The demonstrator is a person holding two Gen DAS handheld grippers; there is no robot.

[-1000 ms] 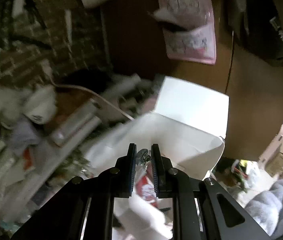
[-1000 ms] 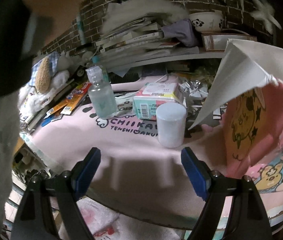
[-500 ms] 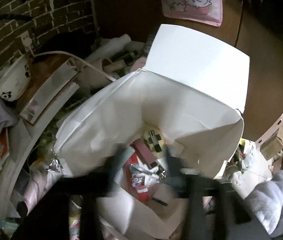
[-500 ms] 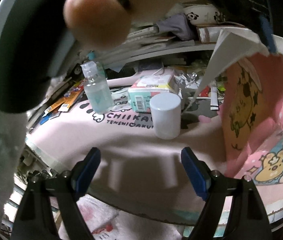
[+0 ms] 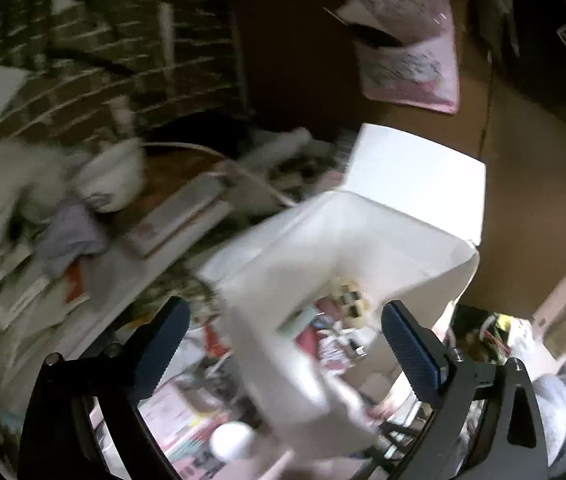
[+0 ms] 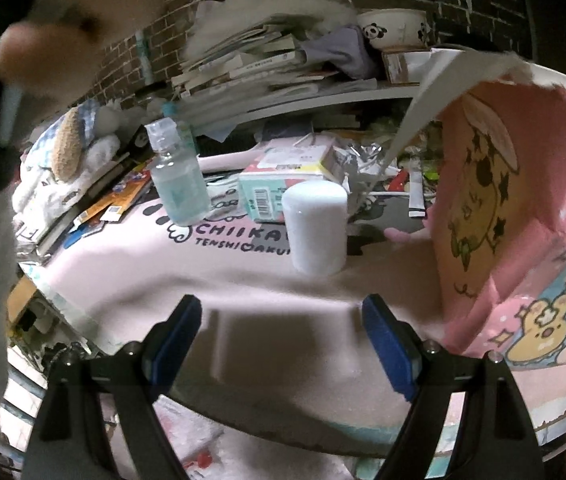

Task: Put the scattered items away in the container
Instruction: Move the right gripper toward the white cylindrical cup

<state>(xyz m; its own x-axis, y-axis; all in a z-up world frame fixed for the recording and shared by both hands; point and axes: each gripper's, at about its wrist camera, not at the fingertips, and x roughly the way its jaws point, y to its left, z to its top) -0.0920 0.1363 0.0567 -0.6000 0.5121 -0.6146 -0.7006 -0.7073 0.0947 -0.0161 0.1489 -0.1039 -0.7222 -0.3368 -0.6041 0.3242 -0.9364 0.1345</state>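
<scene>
The container is a paper bag, pink with cartoon figures outside [image 6: 523, 220] and white inside [image 5: 343, 248], standing open at the mat's right side. Several small packets [image 5: 331, 332] lie at its bottom. My left gripper [image 5: 287, 348] hovers over the bag's near rim, its jaws opening wide with nothing held between them. My right gripper [image 6: 283, 332] is open and empty, low over the pink mat [image 6: 243, 280]. Beyond it stand a white round jar [image 6: 315, 228], a clear bottle [image 6: 179, 184] and a mint-and-pink box [image 6: 283, 184].
A shelf [image 6: 323, 96] of stacked books with a panda bowl [image 6: 391, 28] runs behind the mat, in front of a brick wall. Plush toys [image 6: 67, 148] and flat packets [image 6: 123, 196] crowd the left edge. A blurred hand [image 6: 63, 40] fills the upper left of the right wrist view.
The left gripper, shut on a small item a second ago, has opened wide over the bag and drawn back from it; the item is gone from its jaws. The right gripper kept still.
</scene>
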